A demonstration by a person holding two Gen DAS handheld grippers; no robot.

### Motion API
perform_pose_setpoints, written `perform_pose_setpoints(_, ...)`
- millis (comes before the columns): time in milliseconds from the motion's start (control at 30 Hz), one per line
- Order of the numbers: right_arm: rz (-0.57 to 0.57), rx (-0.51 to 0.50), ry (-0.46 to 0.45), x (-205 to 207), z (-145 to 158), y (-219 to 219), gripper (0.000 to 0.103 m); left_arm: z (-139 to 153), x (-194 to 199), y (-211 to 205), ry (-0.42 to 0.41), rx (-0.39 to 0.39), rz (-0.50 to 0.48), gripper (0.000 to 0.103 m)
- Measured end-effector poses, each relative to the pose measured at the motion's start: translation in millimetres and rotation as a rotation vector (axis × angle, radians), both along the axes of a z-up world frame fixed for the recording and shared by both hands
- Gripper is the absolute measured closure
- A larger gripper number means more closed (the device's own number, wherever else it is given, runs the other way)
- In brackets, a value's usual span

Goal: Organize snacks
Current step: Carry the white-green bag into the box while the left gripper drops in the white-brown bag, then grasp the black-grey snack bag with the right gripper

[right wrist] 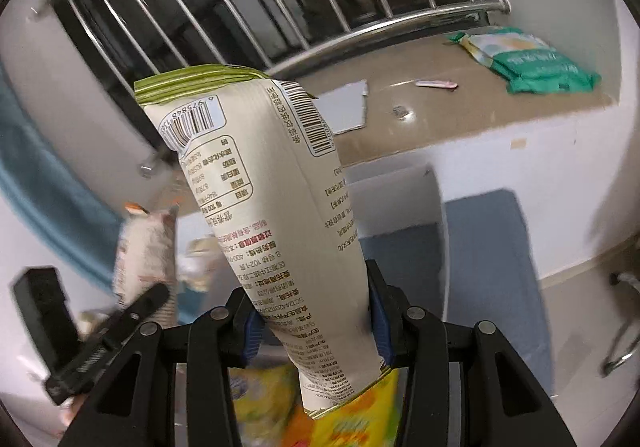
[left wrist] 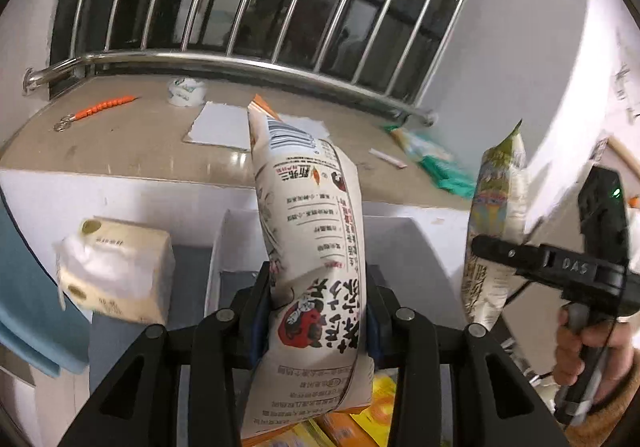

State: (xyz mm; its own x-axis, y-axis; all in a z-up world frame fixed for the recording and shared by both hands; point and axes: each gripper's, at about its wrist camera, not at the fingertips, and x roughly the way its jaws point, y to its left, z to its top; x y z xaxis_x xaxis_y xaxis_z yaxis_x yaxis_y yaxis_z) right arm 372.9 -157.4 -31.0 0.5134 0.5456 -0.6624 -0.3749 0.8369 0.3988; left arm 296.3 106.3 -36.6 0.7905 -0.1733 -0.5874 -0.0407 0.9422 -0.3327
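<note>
Both hands are loaded right now. The left gripper [left wrist: 320,311] has its fingers [left wrist: 260,311] pinched tight on a white snack bag [left wrist: 312,239], and the right gripper [right wrist: 316,323] is squeezed the same way on a beige bag [right wrist: 276,207] with a green top seal. Each bag stands up out of its fingers, long axis running straight ahead and upward from the grip, lower end hanging past the pads. Directly beyond both bags sits a white bin [left wrist: 396,243] against the ledge [left wrist: 140,151], so the drop looks like a forward-and-down move. The right bag seems a touch nearer the bin opening. More yellow packs [right wrist: 352,419] lie below. A tissue pack [left wrist: 116,271] sits left of the bin.
</note>
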Motion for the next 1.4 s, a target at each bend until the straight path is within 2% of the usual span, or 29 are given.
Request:
perform_pose_setpoints(133,-0.022,0.014,0.050,36,-19,3,0.053,-18,24,-3,0.059,0.040,-0.006,0.058)
perform_pose_setpoints(167,-0.019,0.011,0.051,37,-21,3,0.052,-24,32,-3,0.083,0.058,-0.011,0.043)
perform_pose_setpoints(200,-0.011,-0.001,0.064,42,-27,5,0.035,-29,36,-4,0.105,0.076,-0.005,0.029)
perform_pose_setpoints(233,-0.010,-0.001,0.080,40,-31,3,0.006,-32,37,-5,0.116,0.087,0.007,0.003)
perform_pose_setpoints(267,-0.021,0.010,0.093,39,-34,0,0.000,-35,37,-3,0.129,0.095,0.030,0.000)
perform_pose_setpoints(333,-0.054,0.034,0.102,35,-40,-6,0.000,-37,32,-2,0.136,0.088,0.035,0.000)
perform_pose_setpoints(400,-0.057,0.048,0.063,25,-39,-13,0.000,-36,25,-4,0.132,0.095,0.034,0.000)
perform_pose_setpoints(533,-0.021,0.016,-0.021,1,-29,-19,0.000,-27,6,-8,0.087,0.116,0.033,0.000)
perform_pose_setpoints(733,0.033,0.048,-0.133,-22,-10,-38,0.000,-6,-34,-15,-0.011,0.098,0.035,0.000)
perform_pose_setpoints(833,0.092,0.028,-0.184,-52,0,-45,0.000,-1,-60,-24,-0.011,0.091,-0.018,0.000)
perform_pose_setpoints(933,0.116,-0.002,-0.230,-86,7,-57,0.000,1,-96,-40,-0.026,0.152,-0.046,0.000)
perform_pose_setpoints(1033,0.127,-0.011,-0.270,-119,6,-71,0.000,1,-132,-49,-0.055,0.140,-0.072,0.000)
perform_pose_setpoints(1200,0.099,-0.058,-0.315,-171,-14,-102,0.000,-10,-196,-62,-0.110,0.140,-0.063,0.000)
perform_pose_setpoints(1267,0.087,-0.070,-0.282,-190,-35,-114,0.000,-22,-219,-65,-0.110,0.098,-0.073,0.000)
perform_pose_setpoints(1400,0.046,-0.081,-0.221,-217,-71,-133,0.000,-47,-248,-69,-0.061,0.078,-0.051,0.000)
